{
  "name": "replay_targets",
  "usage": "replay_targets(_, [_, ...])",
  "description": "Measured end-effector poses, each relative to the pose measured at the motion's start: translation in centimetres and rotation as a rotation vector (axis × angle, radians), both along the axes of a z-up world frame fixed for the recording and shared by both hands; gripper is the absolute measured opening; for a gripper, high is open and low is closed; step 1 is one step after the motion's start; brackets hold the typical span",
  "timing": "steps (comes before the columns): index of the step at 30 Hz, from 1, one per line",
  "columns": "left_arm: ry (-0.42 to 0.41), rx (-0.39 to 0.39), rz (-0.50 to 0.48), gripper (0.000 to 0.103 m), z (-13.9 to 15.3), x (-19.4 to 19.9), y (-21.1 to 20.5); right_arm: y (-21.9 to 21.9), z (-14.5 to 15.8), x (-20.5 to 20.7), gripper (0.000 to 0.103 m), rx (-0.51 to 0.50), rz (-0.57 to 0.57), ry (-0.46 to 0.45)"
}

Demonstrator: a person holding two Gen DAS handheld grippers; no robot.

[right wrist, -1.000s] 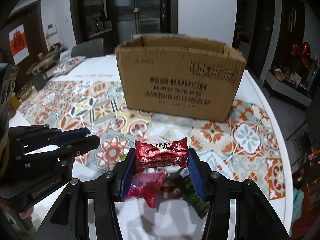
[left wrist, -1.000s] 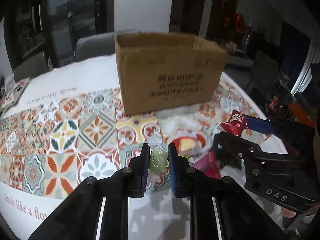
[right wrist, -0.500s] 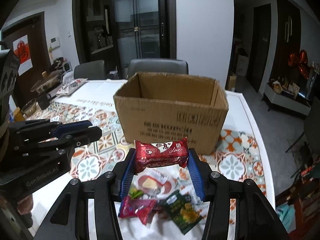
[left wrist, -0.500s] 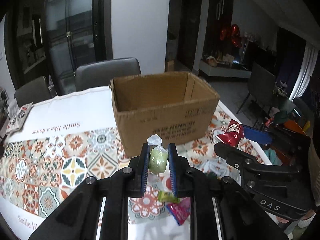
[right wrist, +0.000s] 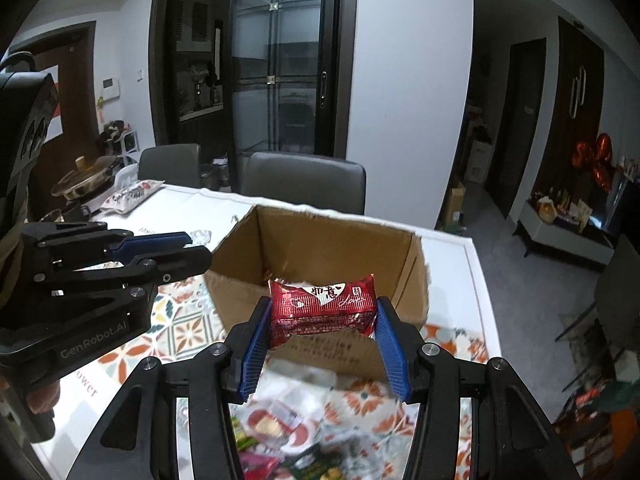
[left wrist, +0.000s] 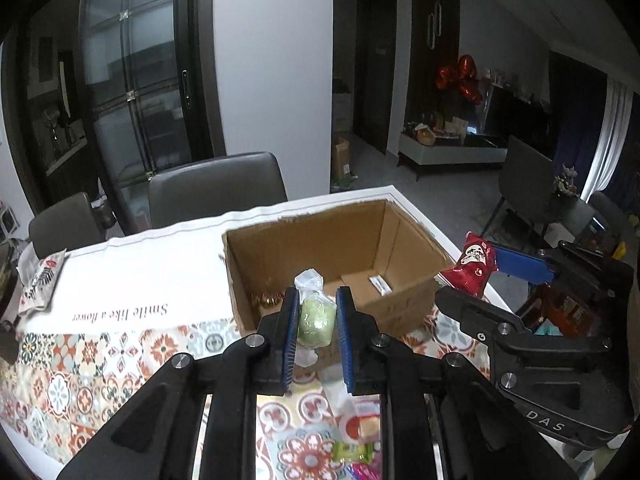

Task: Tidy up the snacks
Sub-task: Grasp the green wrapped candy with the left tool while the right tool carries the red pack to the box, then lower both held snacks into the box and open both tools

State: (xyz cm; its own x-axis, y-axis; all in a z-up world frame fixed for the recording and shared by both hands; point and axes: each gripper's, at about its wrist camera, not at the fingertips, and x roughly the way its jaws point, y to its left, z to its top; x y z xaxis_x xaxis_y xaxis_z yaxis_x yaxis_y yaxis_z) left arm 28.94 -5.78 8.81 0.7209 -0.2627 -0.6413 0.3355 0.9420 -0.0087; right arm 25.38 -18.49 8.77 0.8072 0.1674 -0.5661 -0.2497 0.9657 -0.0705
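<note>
Snacks: green sweet (left wrist: 316, 322) in left tongs (left wrist: 317, 312), red packet (right wrist: 323, 307) in right tongs (right wrist: 322, 320).

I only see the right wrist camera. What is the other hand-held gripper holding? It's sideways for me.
Observer: The left hand-held gripper is shut on a round pale-green sweet in a clear plastic wrapper.
Child: Is the brown cardboard box empty? My shiny red foil snack packet hides the bottom.
Observer: No. A small white packet lies on the box floor.
Child: Anything else in there?
Observer: Yes, some small gold-wrapped pieces sit in its near left corner.
</note>
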Motion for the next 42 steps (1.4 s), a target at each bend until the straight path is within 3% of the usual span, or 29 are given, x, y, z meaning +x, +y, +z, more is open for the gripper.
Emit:
replay_targets(7, [0.032,0.002,0.009,0.019,-0.7,3.4,-0.3,-0.4,0.3,3.8,0.052,-0.024,-0.005,0.020])
replay_targets(17, [0.089,0.029,0.015,0.020,-2.9,7.8,-0.8,-1.4,-1.0,9.5,0.052,0.018,-0.018,0.105])
replay_targets(18, [0.087,0.033,0.020,0.022,-3.0,8.2,-0.8,-1.4,-1.2,9.7,0.052,0.017,-0.018,0.110])
replay_targets(19, [0.085,0.040,0.028,0.034,-3.0,8.3,-0.7,-1.4,-1.5,10.1,0.053,0.015,-0.013,0.117])
replay_targets(20, [0.081,0.048,0.042,0.040,-3.1,8.4,-0.6,-1.3,-1.8,10.4,0.055,0.009,-0.016,0.127])
replay_targets(21, [0.074,0.042,0.046,0.045,-3.1,8.3,-0.4,-1.3,-1.9,10.6,0.064,0.003,-0.026,0.131])
replay_targets(22, [0.066,0.034,0.047,0.047,-3.0,7.9,-0.2,-1.4,-2.2,10.5,0.069,0.001,-0.043,0.127])
replay_targets(28, [0.035,0.046,0.067,0.054,-2.4,4.9,0.3,-1.8,-2.6,8.1,0.069,0.016,-0.044,0.113])
replay_targets(34, [-0.026,0.016,0.048,0.059,-1.5,0.2,0.6,-2.0,-1.7,3.5,0.069,0.027,-0.022,0.045])
replay_targets(42, [-0.113,0.037,0.012,0.062,-1.1,-6.0,-0.6,-2.9,-2.0,-2.2,0.069,0.058,0.011,0.014])
